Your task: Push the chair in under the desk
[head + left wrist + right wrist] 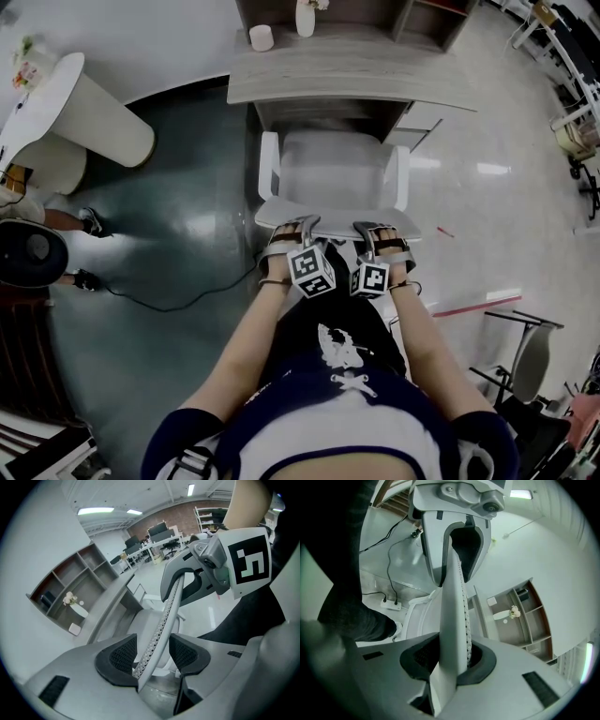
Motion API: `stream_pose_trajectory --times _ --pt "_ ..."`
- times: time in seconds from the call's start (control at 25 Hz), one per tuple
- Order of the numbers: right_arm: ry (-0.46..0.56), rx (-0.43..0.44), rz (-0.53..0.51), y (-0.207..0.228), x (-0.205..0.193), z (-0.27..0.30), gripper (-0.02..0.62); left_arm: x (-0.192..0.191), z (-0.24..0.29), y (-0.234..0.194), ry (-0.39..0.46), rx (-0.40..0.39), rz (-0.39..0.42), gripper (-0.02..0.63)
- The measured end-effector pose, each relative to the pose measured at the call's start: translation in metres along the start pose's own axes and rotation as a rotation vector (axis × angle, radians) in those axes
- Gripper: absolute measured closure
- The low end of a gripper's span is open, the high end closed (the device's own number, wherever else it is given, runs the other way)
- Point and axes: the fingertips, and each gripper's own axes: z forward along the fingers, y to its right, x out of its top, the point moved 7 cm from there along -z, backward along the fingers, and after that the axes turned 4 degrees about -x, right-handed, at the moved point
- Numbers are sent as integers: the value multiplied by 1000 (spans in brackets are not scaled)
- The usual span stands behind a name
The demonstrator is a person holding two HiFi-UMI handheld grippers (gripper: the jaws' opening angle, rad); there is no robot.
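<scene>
While the white chair (333, 169) sits with its seat front at the knee opening of the grey desk (375, 75), you have both tools on the backrest rim (336, 220); your left gripper (292, 230) straddles it with jaws spread, pads clear on either side; your right gripper (380, 232), just beside it, is clamped onto that same rim.

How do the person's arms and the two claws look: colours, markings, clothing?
The left claw and right claw are light grey curved shells, each with two black textured pads. Each carries a white cube with black square markers. The person wears a dark navy short-sleeved top with a white print.
</scene>
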Motion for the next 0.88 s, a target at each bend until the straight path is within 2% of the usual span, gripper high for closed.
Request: stream_pose_trajectory --times 0.28,0.88 --pt "-10 39 21 9 -2 10 526 1 6 -12 -4 9 6 390" --pt "-12 12 16 26 -4 36 526 1 21 -41 -22 16 -7 377"
